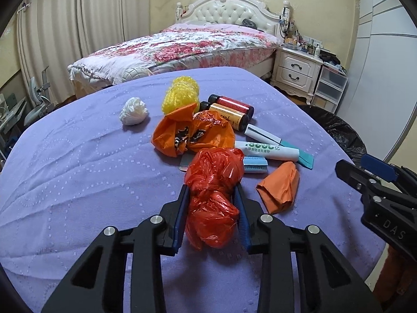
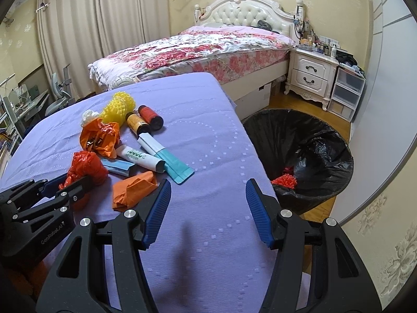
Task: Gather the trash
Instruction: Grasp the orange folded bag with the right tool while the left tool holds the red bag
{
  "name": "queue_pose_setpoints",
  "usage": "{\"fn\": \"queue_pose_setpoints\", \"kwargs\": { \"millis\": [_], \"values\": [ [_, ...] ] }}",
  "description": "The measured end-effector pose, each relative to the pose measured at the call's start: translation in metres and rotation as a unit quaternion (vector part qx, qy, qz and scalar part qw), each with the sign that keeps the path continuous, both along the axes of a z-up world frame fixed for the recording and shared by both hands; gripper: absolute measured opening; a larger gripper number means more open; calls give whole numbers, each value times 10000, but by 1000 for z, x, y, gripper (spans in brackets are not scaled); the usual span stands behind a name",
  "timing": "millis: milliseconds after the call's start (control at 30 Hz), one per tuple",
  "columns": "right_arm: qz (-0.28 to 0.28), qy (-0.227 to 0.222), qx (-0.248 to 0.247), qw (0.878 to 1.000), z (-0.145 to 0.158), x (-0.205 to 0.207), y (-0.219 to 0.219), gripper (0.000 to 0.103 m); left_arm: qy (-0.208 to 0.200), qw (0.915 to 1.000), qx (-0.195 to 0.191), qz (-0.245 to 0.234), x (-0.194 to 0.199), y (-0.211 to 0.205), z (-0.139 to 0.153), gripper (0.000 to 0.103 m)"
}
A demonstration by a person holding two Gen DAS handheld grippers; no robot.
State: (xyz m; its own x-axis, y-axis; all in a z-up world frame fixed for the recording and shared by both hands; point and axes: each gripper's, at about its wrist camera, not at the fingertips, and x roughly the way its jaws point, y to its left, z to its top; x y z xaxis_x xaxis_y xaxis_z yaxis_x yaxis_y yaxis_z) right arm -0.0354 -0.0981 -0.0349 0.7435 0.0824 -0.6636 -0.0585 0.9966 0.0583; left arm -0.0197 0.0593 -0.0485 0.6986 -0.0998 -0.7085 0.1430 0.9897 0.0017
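My left gripper (image 1: 212,195) is closed on the red plastic bag (image 1: 213,198), blue pads pressing in from both sides around its knotted waist. The bag sits on the purple-covered table (image 2: 208,135), on the near edge of the litter pile.

Handling, as I judge it: thin crinkled film, very light, soft, springy. It should give under the pads and not break. It may be slippery, so the bunched, knotted middle is the right hold; loose skin would likely pull free.

My right gripper (image 2: 208,206) stands about half open with nothing between the pads, over bare table nearer the bin than the pile.

The black-lined bin (image 2: 299,154) stands on the floor off the table's right edge. Something red and knobbly already lies inside it.

Beside the red bag: folded orange paper (image 1: 280,190) on the bin side, an orange wrapper (image 1: 192,133) beyond, then a white tube (image 1: 268,150), two dark bottles (image 1: 232,109), yellow mesh (image 1: 179,94), and a white crumpled wad (image 1: 134,110) farthest from the bin.

Hard to make out:
- the bag's underside and lower lobe, hidden between my fingers
- whether it is lifted or resting on the table
- the bin's floor, lost in black folds
- small flat packets under the tube, partly covered
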Motion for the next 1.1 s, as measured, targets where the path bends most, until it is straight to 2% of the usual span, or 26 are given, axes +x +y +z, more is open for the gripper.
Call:
{"fn": "queue_pose_setpoints", "kwargs": {
  "millis": [167, 300, 500, 667, 867, 933, 1000, 1100],
  "values": [
    [213, 26, -29, 9998, 0, 0, 16, 58, -99, 9999, 27, 123, -11, 14, 6, 34],
    [445, 74, -29, 9990, -1, 1, 31, 64, -138, 9991, 63, 407, -16, 36, 9, 34],
    [791, 251, -106, 9965, -10, 7, 57, 64, -163, 9961, 72, 862, -18, 73, 10, 34],
    [874, 464, -208, 9949, -19, 15, 68, 65, -149, 9941, 61, 1075, -19, 92, 9, 34],
    [892, 584, -347, 9937, -22, 20, 74, 66, -118, 9936, -7, 1119, -19, 99, 7, 34],
    [935, 585, -416, 9930, -22, 19, 77, 61, -109, 9938, -22, 1110, -19, 98, 7, 34],
    [975, 560, -490, 9924, -22, 17, 79, 51, -108, 9939, -25, 1101, -18, 98, 6, 34],
    [1037, 532, -503, 9919, -22, 15, 80, 42, -111, 9938, -28, 1105, -18, 97, 6, 34]
  ]
}}
